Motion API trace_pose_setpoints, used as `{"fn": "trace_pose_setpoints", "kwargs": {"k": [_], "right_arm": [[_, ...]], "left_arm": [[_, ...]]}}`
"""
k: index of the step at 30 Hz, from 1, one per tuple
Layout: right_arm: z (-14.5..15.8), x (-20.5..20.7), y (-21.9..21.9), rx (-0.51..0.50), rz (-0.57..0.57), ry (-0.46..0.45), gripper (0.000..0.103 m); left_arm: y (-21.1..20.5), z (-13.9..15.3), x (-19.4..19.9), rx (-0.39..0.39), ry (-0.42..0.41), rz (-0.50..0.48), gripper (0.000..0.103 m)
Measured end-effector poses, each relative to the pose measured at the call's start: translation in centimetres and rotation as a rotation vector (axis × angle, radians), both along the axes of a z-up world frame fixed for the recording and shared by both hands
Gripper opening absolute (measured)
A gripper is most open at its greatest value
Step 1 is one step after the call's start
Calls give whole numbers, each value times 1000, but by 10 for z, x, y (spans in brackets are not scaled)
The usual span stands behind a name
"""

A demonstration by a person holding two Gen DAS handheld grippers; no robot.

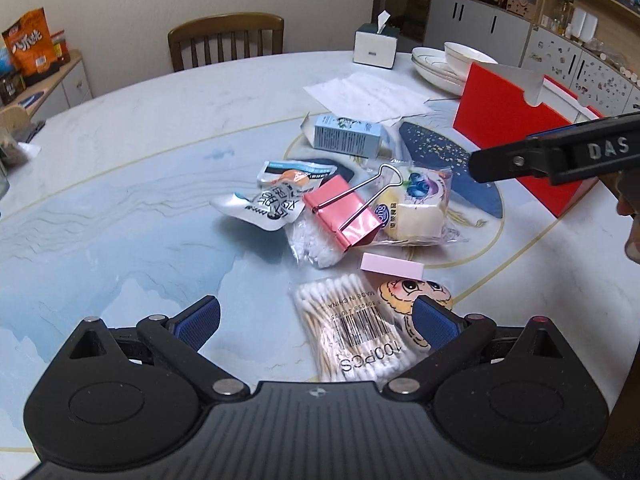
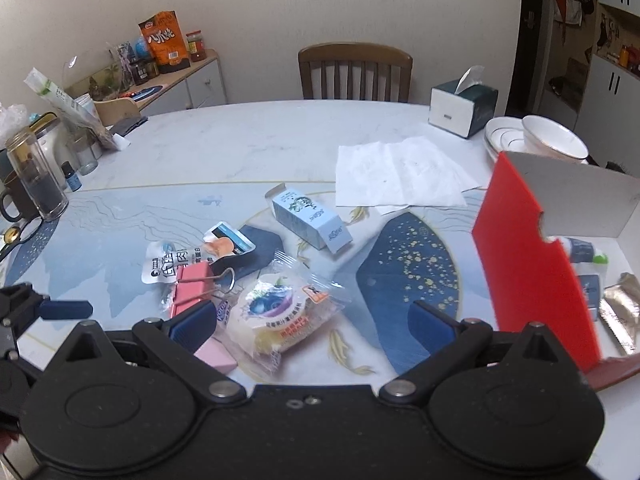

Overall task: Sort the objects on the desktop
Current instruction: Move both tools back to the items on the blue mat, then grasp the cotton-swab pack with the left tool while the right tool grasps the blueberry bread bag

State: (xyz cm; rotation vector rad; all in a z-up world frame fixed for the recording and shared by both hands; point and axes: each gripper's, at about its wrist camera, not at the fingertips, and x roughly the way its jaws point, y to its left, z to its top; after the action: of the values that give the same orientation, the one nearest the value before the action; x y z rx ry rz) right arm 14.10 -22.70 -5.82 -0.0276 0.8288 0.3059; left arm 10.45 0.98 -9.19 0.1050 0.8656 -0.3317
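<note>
A pile of small objects lies mid-table: a pink binder clip (image 1: 342, 216) (image 2: 191, 288), a wrapped blueberry cake (image 1: 416, 208) (image 2: 280, 312), a silver snack pouch (image 1: 264, 204) (image 2: 172, 264), a light blue carton (image 1: 348, 136) (image 2: 312, 220), a pink eraser block (image 1: 392, 267) (image 2: 218, 356) and a cotton swab pack (image 1: 352, 336). My left gripper (image 1: 316, 322) is open and empty just above the swab pack. My right gripper (image 2: 312, 324) is open and empty, hovering over the wrapped cake. A red box (image 2: 532, 264) (image 1: 508, 116) stands at the right, holding a few items.
White paper sheets (image 2: 396, 176), a tissue box (image 2: 460, 108), stacked white dishes (image 2: 536, 140) and a wooden chair (image 2: 356, 72) are at the back. A glass jar (image 2: 36, 176), a mug and bottles stand at the table's left edge.
</note>
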Motion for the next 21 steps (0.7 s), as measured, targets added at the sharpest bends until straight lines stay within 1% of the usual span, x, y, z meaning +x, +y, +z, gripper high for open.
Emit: {"fn": "trace_pose_setpoints", "kwargs": {"k": [3,8,13,18,21], "right_arm": [[-6,8,8,-5,-5,16,102],[-22,21,23,-48,5,50,102],[-33,27,33,-55,17,78,102],[-45,37,42,-104,20,90,102],[-50,42,44,-90,17,105,102]], "left_arm": [[2,-3,2,-3,11,15,103],[6,-7,6,-14,36,35,103],[5,-9,8,-18,50,28,103],[2,-15,10,-17,80,19,103],[1,-18,10,-16,91,18,103]]}}
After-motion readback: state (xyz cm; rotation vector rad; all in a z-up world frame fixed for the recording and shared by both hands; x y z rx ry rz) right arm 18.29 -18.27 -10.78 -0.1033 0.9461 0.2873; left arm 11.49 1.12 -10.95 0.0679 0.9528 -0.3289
